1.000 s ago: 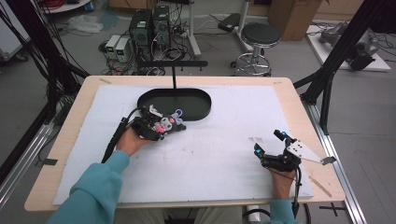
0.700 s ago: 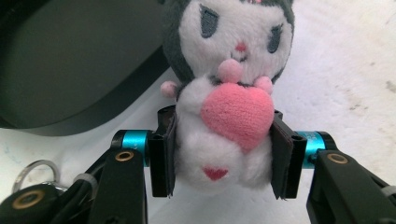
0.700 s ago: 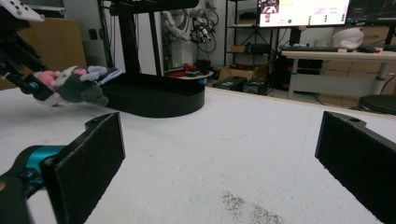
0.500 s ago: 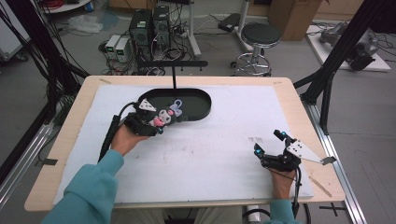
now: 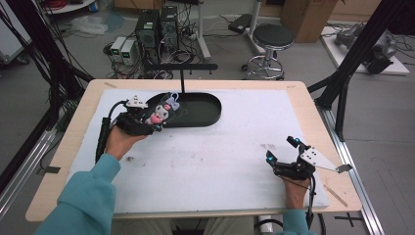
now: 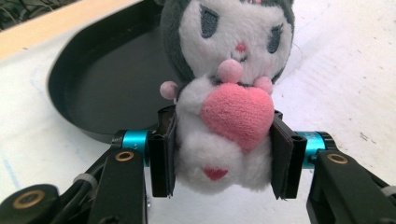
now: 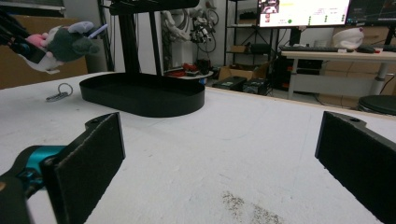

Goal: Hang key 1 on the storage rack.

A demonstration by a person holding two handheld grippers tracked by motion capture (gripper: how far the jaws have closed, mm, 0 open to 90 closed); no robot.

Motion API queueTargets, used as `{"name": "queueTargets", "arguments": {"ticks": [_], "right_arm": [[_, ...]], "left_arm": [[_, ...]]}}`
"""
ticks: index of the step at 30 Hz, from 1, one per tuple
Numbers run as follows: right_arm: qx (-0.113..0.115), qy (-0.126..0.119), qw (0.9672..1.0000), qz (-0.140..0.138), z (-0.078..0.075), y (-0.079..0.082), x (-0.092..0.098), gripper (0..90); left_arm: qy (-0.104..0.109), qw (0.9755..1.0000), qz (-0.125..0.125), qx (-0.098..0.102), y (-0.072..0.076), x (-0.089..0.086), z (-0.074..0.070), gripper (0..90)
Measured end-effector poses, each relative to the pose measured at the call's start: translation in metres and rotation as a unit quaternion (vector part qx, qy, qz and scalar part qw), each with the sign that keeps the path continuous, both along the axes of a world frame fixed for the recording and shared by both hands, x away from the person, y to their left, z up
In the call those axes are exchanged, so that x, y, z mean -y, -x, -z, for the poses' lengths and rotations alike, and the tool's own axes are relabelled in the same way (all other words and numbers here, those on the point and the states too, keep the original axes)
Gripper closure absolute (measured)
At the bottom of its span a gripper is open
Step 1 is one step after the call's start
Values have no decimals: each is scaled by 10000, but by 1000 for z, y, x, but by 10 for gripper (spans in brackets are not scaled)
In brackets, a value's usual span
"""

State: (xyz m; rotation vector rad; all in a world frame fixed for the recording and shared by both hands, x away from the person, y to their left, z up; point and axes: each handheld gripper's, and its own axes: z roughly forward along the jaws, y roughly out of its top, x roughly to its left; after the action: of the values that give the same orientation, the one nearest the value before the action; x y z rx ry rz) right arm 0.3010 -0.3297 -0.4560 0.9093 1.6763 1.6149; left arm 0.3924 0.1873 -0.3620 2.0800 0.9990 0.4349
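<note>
The plush toy (image 6: 224, 93), a grey-and-white figure holding a pink heart, sits clamped at its lower body between the two pads (image 6: 163, 158) of the left tool (image 5: 149, 120), which is closed on it. In the high view the toy is held above the near left end of the black oval tray (image 5: 195, 110), at the tray's rim, clear of the white mat (image 5: 220, 161) that covers the table (image 5: 63, 161). The left gripper view shows the toy upright between the jaws, with the tray's curved end behind it. The right tool (image 5: 281, 156) rests near the right front part of the mat, well apart from the tray, its jaws wide apart with nothing between them. The right gripper view shows the tray (image 7: 140, 95) farther off, a key ring (image 7: 58, 93) lying on the mat just beside it, and the toy (image 7: 60, 44) raised above the tray's end.
</note>
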Motion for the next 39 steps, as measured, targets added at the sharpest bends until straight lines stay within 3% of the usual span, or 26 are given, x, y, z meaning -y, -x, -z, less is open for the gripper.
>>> {"name": "queueTargets", "arguments": {"ticks": [8,18,31,39], "right_arm": [[10,3,10000,-5,0,0,0,7],[3,-2,10000,-4,0,0,0,7],[-1,-3,10000,-5,0,0,0,7],[8,3,10000,-10,0,0,0,7]], "left_arm": [[79,9995,-158,280,-1,-11,-21,517],[242,9980,-385,445,-2,-32,-44,517],[204,9962,-624,571,-7,-47,-58,517],[135,9957,-754,515,-15,-51,-53,517]]}}
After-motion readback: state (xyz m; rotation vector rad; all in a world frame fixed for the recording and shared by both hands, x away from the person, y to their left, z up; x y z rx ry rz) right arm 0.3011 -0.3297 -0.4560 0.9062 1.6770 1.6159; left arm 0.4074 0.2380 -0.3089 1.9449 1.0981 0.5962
